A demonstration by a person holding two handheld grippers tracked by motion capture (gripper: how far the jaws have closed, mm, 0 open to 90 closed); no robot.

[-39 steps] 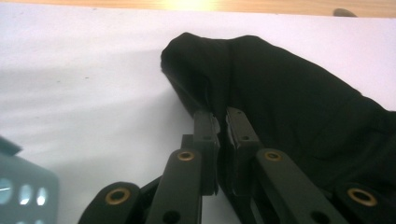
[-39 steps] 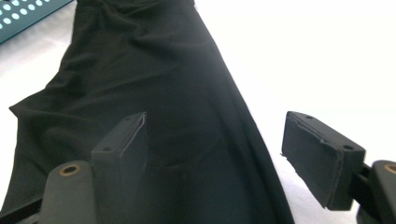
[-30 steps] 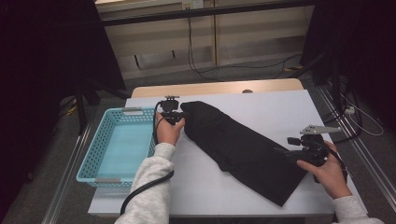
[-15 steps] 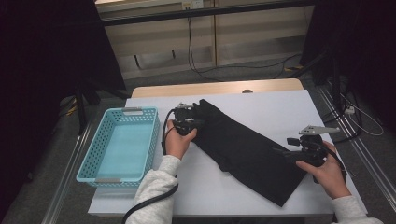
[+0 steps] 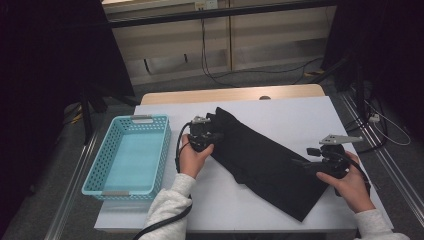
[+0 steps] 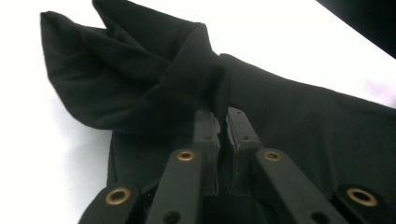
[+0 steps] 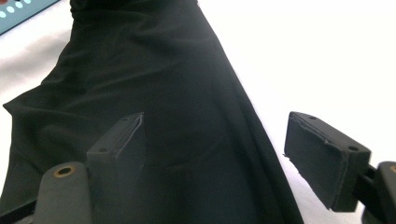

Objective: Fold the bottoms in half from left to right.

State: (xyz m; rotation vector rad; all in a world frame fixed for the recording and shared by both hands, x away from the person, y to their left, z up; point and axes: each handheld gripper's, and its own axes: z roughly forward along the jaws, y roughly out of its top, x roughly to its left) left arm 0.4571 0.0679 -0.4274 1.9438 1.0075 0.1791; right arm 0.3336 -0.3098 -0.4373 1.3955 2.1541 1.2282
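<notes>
A long black cloth (image 5: 270, 162) lies slantwise on the white table (image 5: 295, 112), from the middle back to the front right. My left gripper (image 5: 214, 136) is shut on the cloth's upper left end. In the left gripper view its jaws (image 6: 222, 120) pinch a bunched fold of the cloth (image 6: 140, 79), lifted a little off the table. My right gripper (image 5: 306, 156) stands open at the cloth's right edge. In the right gripper view its wide-apart jaws (image 7: 215, 123) straddle that edge of the cloth (image 7: 163, 70), one pad over the fabric and one over bare table.
A light blue plastic basket (image 5: 163, 150) stands on the left part of the table, and nothing lies in it. Bare table shows behind the cloth and along the front. Cables and dark frames surround the table on the floor.
My left hand has moved right and toward the person, dragging the gripped end of the cloth away from the basket and bunching it. The right hand has stayed in place.
</notes>
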